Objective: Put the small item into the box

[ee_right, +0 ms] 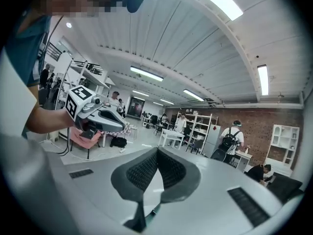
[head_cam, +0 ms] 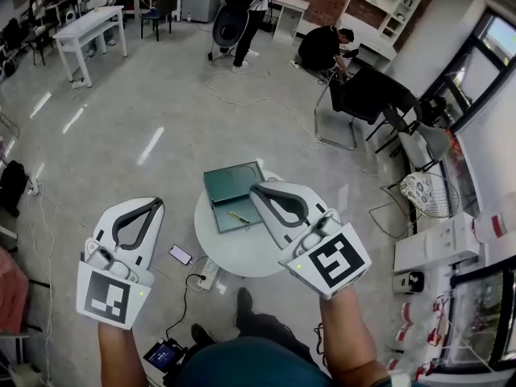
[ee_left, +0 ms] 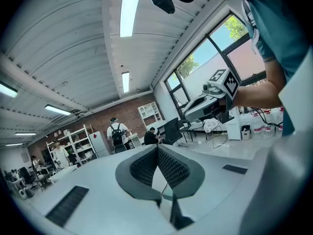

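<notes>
Green box point(head_cam: 231, 184) is lying open on the desk point(head_cam: 242, 258), with the small item point(head_cam: 238, 217) resting in its near half, long axis roughly left-right. Left tool point(head_cam: 156, 204) and right tool point(head_cam: 257, 189) are hovering, jaws together, empty.

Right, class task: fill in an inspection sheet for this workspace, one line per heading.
Surface: round white table, with the box on it.
Job's things: green box lies open; small yellowish item on its near half.
Clutter: phone beside the table, seemingly on the floor.
Grippers: left gripper and right gripper both shut, empty.
Cables: corded power strip on the floor.
Surroundings: people, chairs.
</notes>
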{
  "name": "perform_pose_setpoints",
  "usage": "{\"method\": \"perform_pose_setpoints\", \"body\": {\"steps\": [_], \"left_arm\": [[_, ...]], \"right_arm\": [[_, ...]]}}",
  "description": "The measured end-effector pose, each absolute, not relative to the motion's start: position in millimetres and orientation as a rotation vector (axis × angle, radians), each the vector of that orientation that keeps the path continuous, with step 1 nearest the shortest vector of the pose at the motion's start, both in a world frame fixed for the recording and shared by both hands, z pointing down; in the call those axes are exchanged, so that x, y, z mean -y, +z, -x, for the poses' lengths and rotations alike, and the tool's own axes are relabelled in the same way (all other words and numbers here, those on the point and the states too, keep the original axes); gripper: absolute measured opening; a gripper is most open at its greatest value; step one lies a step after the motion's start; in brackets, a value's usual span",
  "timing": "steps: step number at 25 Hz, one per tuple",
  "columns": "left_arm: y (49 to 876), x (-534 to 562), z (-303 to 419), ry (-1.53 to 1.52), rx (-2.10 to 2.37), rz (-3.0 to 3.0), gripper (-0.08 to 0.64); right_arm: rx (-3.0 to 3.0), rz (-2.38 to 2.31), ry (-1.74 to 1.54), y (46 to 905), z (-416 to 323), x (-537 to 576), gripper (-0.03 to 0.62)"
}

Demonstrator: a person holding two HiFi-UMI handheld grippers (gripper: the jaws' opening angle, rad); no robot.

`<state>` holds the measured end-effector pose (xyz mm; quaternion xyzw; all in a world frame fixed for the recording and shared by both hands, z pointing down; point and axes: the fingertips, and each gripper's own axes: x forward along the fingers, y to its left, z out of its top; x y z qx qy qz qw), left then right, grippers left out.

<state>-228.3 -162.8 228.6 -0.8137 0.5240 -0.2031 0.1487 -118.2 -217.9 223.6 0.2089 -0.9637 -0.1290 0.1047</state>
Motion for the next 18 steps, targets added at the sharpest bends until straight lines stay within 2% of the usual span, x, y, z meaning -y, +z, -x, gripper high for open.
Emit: {"method": "perform_pose_setpoints", "body": {"steps": [18], "left_arm": [[191, 80, 219, -0.523, -1.403, 2.32, 0.018]], "right_arm": [[2.79, -0.656, -0.442, 188, 113, 126, 0.038]]}}
